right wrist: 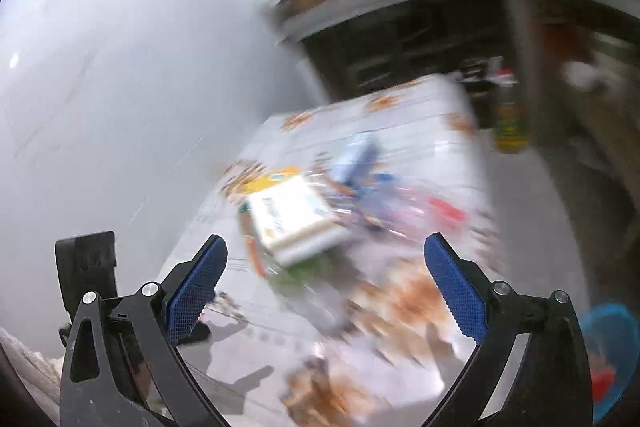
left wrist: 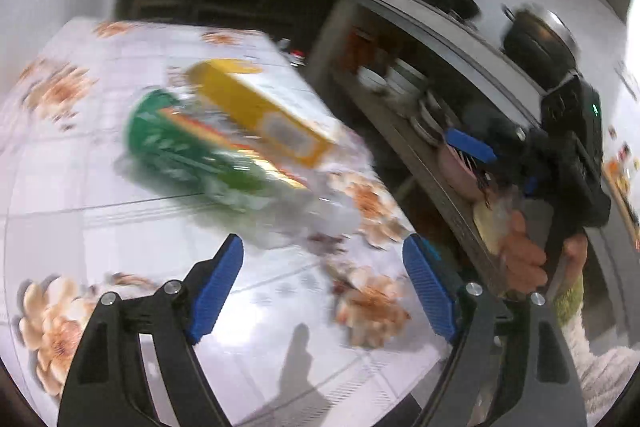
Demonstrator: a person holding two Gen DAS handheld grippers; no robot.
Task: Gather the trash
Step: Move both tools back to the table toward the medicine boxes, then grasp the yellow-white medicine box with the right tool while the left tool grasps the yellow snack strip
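Note:
A yellow and white carton lies on a green plastic bottle on the floral tablecloth; both are blurred. My left gripper is open and empty, just in front of the bottle's clear end. The right gripper shows at the right of the left wrist view, held by a hand. In the right wrist view the carton lies ahead, with blue and red wrappers behind it. My right gripper is open and empty above the table.
A dark shelf unit with stacked plates stands to the right of the table, with pots on top. A bottle stands past the table's far corner. A blue bin sits low at the right. A white wall is on the left.

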